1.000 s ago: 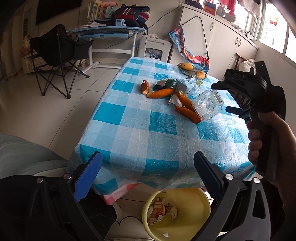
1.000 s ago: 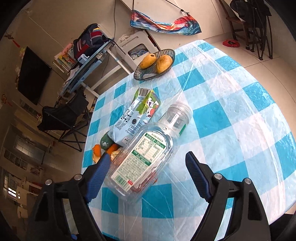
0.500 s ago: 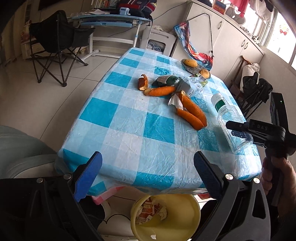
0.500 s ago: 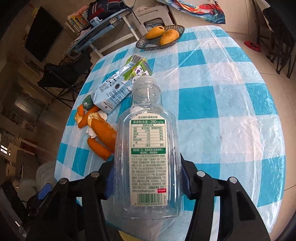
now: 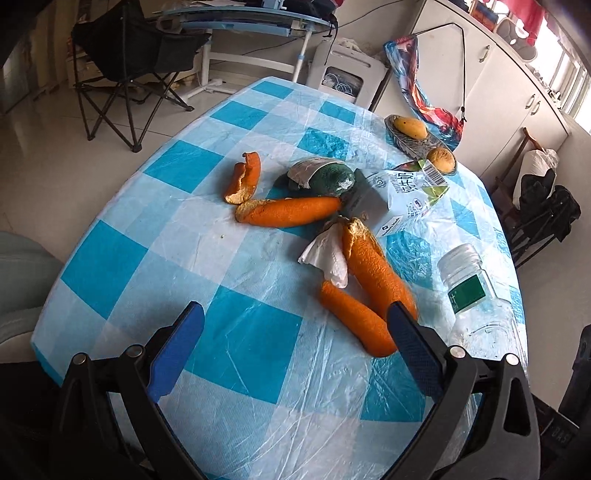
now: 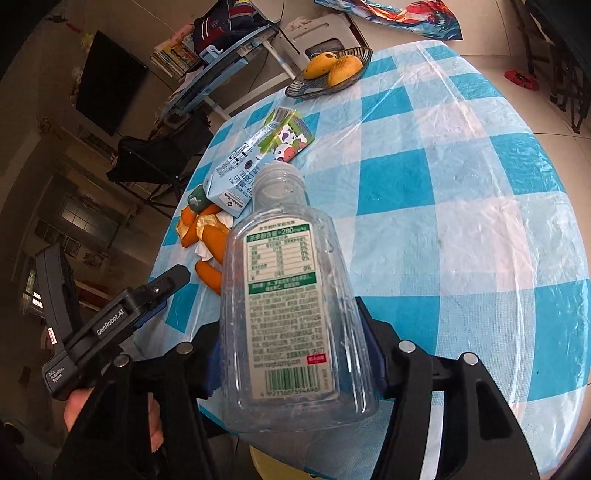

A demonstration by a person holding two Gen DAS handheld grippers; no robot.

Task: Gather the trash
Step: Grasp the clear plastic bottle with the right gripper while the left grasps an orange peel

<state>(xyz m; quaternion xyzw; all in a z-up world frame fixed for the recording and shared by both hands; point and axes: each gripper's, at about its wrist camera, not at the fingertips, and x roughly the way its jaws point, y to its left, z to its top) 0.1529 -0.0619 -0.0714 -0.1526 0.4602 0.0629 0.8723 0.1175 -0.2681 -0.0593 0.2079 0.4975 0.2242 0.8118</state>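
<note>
My right gripper [image 6: 291, 365] is shut on a clear plastic bottle [image 6: 284, 306] with a green and white label, held over the table's near edge; the bottle also shows in the left wrist view [image 5: 476, 302]. My left gripper [image 5: 291, 347] is open and empty above the checked tablecloth [image 5: 184, 258], and it shows in the right wrist view [image 6: 162, 291]. Trash lies ahead of it: orange peels [image 5: 365, 295], a crumpled tissue [image 5: 328, 254], a milk carton [image 5: 399, 199] and a dark green wrapper [image 5: 325, 177].
A wire bowl of mangoes [image 5: 417, 136] stands at the table's far side. A yellow bin [image 6: 266, 461] peeks out below the table edge. A folding chair [image 5: 125, 70] and a desk [image 5: 240, 22] stand on the floor beyond.
My left gripper has moved forward over the table toward the peels. My right gripper has kept its hold on the bottle and drawn it toward the table's near edge.
</note>
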